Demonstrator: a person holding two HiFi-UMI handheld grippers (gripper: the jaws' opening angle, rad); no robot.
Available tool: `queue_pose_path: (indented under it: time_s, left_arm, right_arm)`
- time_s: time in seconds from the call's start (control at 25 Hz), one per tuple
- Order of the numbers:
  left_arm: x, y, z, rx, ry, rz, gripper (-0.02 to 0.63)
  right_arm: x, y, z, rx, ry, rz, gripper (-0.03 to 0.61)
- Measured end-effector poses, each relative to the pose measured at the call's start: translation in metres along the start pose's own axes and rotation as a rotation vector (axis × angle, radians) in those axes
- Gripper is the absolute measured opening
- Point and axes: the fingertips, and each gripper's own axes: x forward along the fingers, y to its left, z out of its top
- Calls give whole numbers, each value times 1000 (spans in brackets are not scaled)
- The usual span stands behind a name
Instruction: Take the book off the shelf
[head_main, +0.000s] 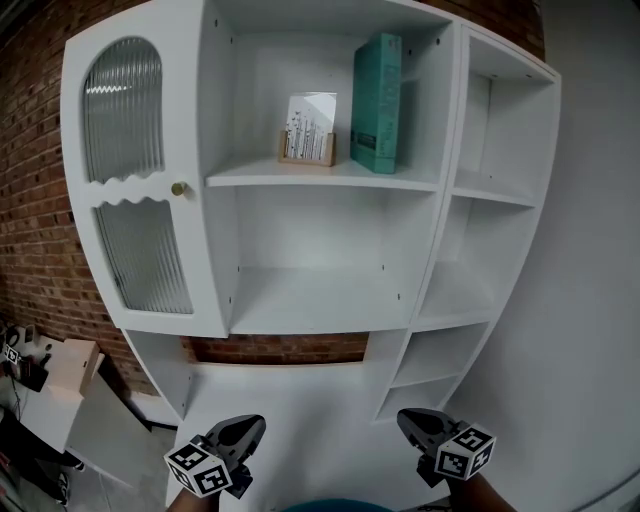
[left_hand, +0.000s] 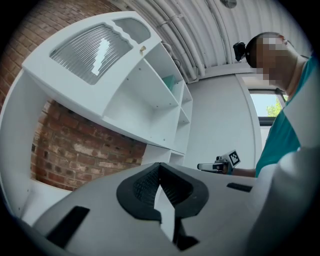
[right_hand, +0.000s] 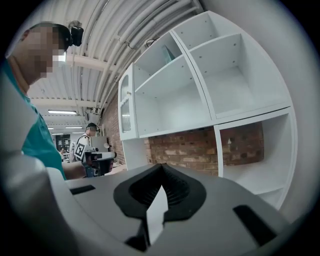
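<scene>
Beside book (head_main: 377, 103), head-view-only card holder (head_main: 308, 148).

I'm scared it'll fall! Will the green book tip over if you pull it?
Probably stiff, not floppy: the book stands upright by itself. Tall and narrow with nothing propping either side, it may tip sideways.

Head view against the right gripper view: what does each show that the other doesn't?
Only the head view shows the small wooden card holder with white cards, standing left of the upright teal book, and the right claw from outside with its marker cube. Only the right gripper view shows the white ceiling pipes and that claw's jaws close up, shut with nothing between them. Both show the white shelf unit, the red brick wall behind it, and the book, which is only a teal sliver in the gripper view.
</scene>
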Motion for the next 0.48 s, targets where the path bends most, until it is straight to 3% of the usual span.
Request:
queue_pose_path:
  time_s: [0.2, 0.44, 0.48]
  left_arm:
    - [18, -12, 21, 52, -47, 99, 6]
    - [50, -49, 57, 52, -112, 169, 6]
    - [56, -54, 63, 43, -120, 167, 29]
  right_arm:
    - [0, -27, 17, -51, 1, 83, 21]
    - [-16, -59, 37, -93, -1, 180, 21]
    - [-18, -63, 39, -96, -3, 193, 21]
